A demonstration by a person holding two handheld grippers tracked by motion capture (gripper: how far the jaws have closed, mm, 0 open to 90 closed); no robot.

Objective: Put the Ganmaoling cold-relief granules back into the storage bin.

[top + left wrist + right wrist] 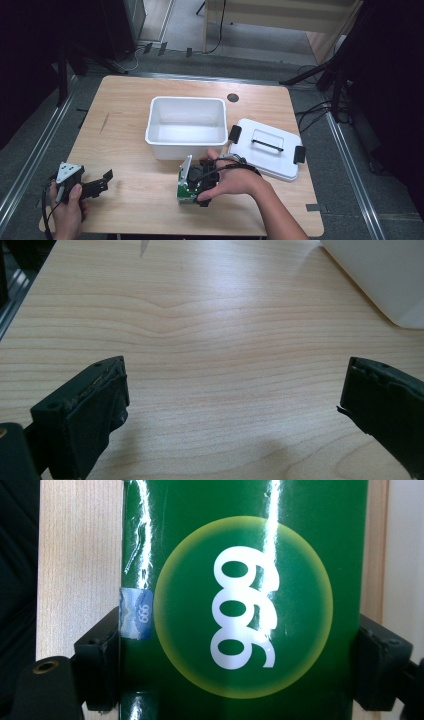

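Observation:
A glossy green box [240, 555] with a yellow-ringed circle and white digits lies on the wooden table [125, 100] near its front edge, just in front of the white bin. In the high view the green box [185, 190] shows a white end flap. My right gripper [239, 650] points down over it, one black pad against each long side of the box. In the high view a hand holds the right gripper [199, 189] on top of the box. At the front left corner, my left gripper [104, 182] stands open above bare wood, the left gripper [235, 385] with nothing between its jaws.
An empty white plastic bin [186, 125] stands mid-table. Its white lid [267, 147], with a black handle and black side latches, lies to the right of it. A corner of the bin [385, 275] is ahead of the left gripper. Dark stands and cables ring the table.

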